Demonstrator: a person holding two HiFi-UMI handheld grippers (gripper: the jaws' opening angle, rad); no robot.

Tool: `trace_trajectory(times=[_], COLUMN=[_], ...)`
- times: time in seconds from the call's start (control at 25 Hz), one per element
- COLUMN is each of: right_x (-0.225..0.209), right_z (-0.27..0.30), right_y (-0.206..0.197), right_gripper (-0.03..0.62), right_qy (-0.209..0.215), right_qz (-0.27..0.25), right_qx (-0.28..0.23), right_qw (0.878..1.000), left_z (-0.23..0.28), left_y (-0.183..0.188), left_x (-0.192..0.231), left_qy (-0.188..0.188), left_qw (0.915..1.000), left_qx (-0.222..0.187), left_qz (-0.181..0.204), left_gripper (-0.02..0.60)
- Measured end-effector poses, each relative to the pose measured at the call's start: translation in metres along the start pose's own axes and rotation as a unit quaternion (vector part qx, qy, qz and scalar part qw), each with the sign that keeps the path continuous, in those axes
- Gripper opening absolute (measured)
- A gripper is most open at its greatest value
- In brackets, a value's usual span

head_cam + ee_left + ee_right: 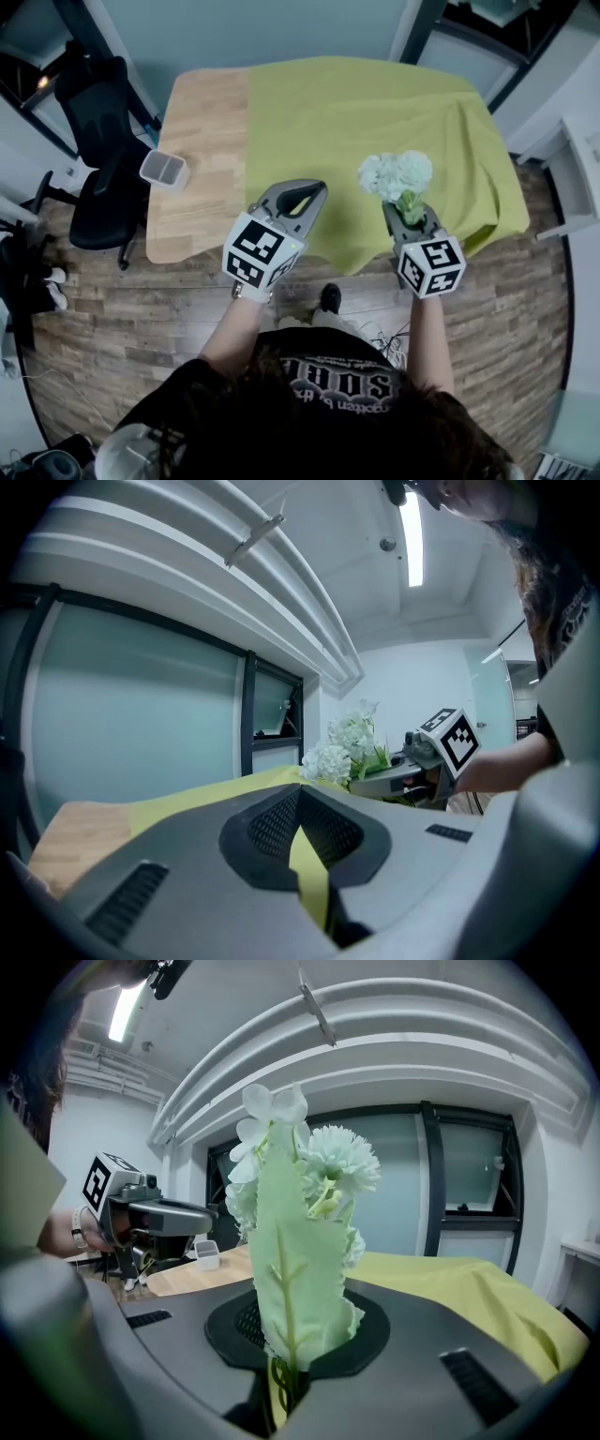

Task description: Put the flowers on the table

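A bunch of white artificial flowers [397, 175] with pale green leaves stands upright in my right gripper [410, 212], which is shut on the stems. It hovers over the near right part of the yellow-green cloth [375, 112] on the wooden table [202, 122]. In the right gripper view the flowers [300, 1232] rise straight out from between the jaws of the right gripper [286, 1354]. My left gripper [302, 192] hangs above the cloth's near edge, to the left of the flowers. It is shut with nothing in it, and only a thin strip of cloth shows between the jaws of the left gripper [300, 846].
A small grey rectangular container [164, 169] sits on the bare wood at the table's left edge. A black office chair [98, 141] stands left of the table. The person stands at the near edge on wood-look flooring. Glass partitions lie beyond the table.
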State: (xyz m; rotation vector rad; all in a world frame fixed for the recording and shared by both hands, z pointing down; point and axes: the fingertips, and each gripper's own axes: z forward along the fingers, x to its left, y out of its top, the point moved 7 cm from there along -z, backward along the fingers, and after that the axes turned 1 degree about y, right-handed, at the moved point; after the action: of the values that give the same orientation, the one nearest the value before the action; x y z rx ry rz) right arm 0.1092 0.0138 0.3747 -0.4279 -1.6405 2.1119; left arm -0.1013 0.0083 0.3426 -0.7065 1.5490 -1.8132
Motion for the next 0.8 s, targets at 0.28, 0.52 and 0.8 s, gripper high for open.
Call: trace_trajectory(times=[0.28,0.52,0.8], right_x=[-0.055,-0.098,-0.120], right_z=[0.051,0.092,0.132], right_y=[0.009,0.016,0.013], right_gripper=[0.058,0.058,0.058], right_qy=[0.040,0.070,0.098], right_qz=[-0.012,-0.020,-0.022], right_qx=[0.011,0.017,0.027], right_qw=[0.999,0.997,0.995], left_z=[0.053,0.089,0.100], left_y=[0.001,0.004,-0.005], left_x=[0.030,0.051,0.068], left_qy=[0.029,0.058,0.088], left_qw=[0.9992,0.9977,0.9949], left_qx=[0.000,0.006,0.011], left_qz=[-0.028,-0.036,-0.049], left_gripper=[-0.002,-0.002,-0.002])
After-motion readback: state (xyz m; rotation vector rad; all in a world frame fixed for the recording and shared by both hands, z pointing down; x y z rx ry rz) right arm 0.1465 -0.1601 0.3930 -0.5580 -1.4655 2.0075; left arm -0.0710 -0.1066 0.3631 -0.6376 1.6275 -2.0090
